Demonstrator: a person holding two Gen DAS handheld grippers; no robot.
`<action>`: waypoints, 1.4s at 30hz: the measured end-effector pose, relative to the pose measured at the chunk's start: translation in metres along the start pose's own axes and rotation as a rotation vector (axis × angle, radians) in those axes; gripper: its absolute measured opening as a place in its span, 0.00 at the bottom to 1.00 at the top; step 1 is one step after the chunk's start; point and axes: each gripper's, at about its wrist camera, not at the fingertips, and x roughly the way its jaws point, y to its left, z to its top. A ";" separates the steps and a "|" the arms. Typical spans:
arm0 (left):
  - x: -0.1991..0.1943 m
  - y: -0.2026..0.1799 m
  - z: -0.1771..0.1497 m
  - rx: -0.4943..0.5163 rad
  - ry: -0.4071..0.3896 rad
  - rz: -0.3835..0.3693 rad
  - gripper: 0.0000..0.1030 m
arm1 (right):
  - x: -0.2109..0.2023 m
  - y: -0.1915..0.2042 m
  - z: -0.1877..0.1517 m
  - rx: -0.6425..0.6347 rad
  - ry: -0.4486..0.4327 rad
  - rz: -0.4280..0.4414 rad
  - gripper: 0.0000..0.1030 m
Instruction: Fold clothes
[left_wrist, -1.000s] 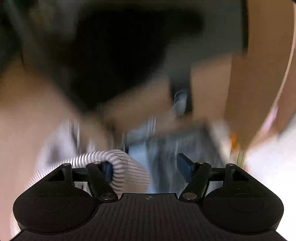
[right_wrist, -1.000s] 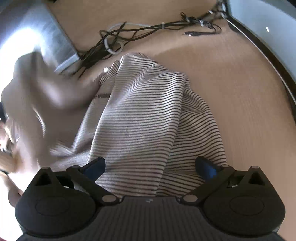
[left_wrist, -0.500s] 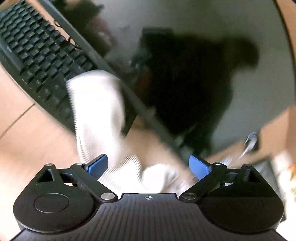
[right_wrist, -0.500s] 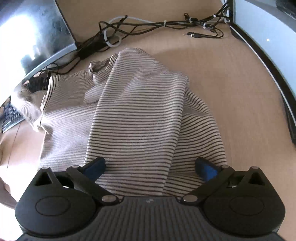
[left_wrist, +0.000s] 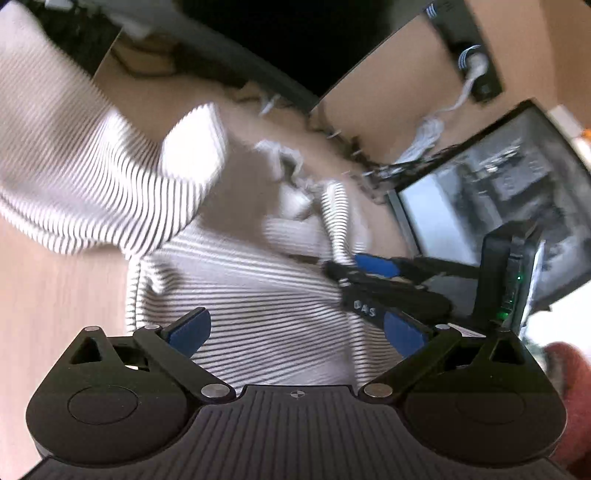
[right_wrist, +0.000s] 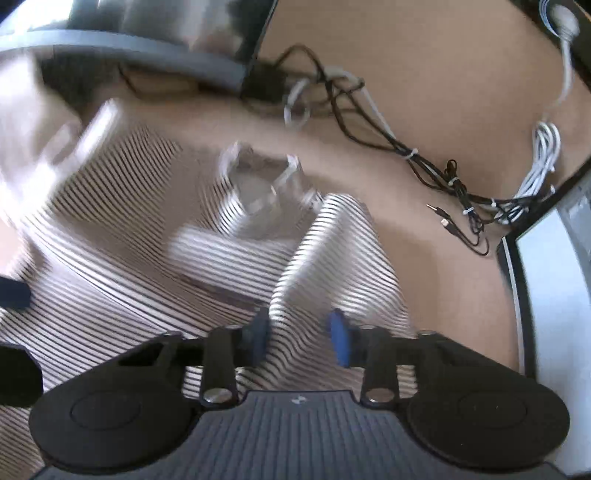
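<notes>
Striped shirt (right_wrist: 155, 266) lying rumpled on bench (right_wrist: 443, 266); my right gripper (right_wrist: 299, 339) is pinching its near fold, left gripper (left_wrist: 295, 332) hovering released. Thin pinch risks slipping, fold collapsing.

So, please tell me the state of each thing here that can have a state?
Left gripper: open, holding nothing.
Right gripper: narrowed around a fold of the shirt.
Striped shirt: crumpled on the desk, not folded yet.
Cables: bundled with ties, plug ends lying loose.
</notes>
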 end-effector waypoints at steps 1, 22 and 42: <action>0.004 0.001 -0.001 -0.008 0.002 0.001 0.99 | -0.001 -0.002 0.000 -0.033 0.000 -0.012 0.19; 0.008 0.022 0.025 -0.154 0.014 -0.058 1.00 | -0.030 -0.169 -0.002 -0.171 -0.093 -0.245 0.27; -0.058 -0.055 -0.010 0.382 0.001 0.196 1.00 | -0.132 -0.043 -0.204 -0.224 -0.074 0.143 0.50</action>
